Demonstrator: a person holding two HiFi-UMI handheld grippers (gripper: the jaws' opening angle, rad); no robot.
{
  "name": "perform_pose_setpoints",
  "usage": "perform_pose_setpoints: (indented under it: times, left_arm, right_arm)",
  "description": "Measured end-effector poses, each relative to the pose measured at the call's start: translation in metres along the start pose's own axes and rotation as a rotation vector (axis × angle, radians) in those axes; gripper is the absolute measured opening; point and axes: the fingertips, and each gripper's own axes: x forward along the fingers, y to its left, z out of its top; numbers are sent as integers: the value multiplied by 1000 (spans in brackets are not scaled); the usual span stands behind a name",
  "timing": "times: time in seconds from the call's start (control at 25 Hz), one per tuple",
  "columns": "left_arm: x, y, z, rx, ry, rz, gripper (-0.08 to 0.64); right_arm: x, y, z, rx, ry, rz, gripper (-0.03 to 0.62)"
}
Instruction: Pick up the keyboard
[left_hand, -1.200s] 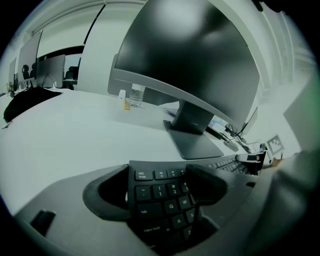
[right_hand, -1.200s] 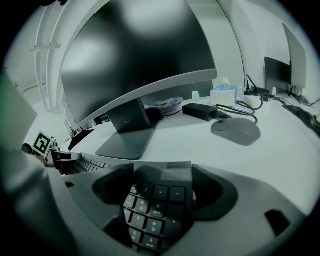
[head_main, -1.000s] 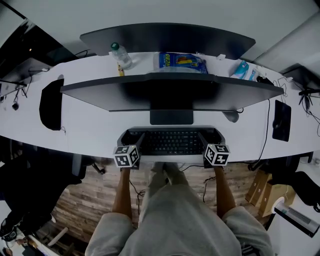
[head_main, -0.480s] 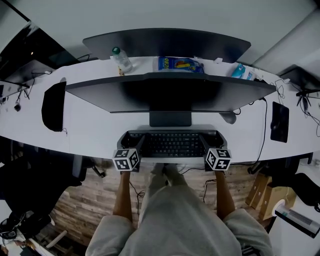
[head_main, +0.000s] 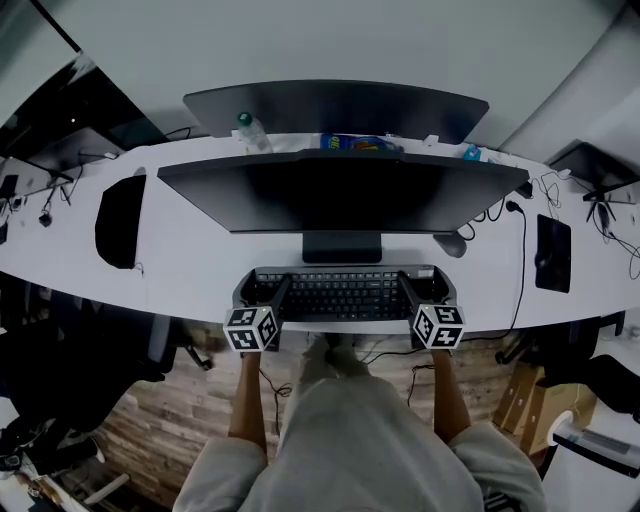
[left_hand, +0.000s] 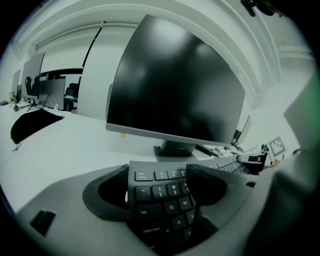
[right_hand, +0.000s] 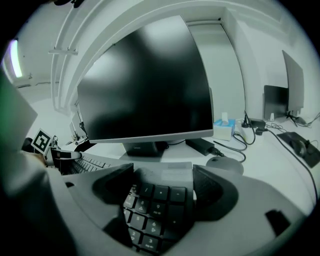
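Task thing: one black rectangular plastic keyboard, lower centre of the head view. It sits just below the stand of the nearer wide, dark, curved monitor and runs crosswise between the two grippers.
Left gripper: jaws clenched on the keyboard's left end, with the Esc and tab corner wedged between the pads.
Right gripper: jaws clamped on the keyboard's right end, with the number keys between the pads.
Done: both grasps are made. By my reading the grippers are carrying the keyboard, and it is not lying flat on the long white desk, though no view shows a clear gap beneath it.
To do: probably only to raise it well free and keep it level.
Count, task things: one keyboard, two grippers.
Count, rest: two monitors, the second behind the first at top centre; one grey mouse right of the stand; two black mats, far left and far right; one clear bottle, upper left.
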Motion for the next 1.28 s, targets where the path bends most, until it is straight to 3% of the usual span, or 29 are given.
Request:
perform_pose_setpoints:
  times: [0.8,1.28]
  left_arm:
    - [-60,-23,107,88,-266,-27,334]
    - [-84,-34,149,120,-374,-39,334]
  right_arm:
    - [-58,31,111,-104,-265,-1,357]
    - [-82,41,157,-150,-372,-2,357]
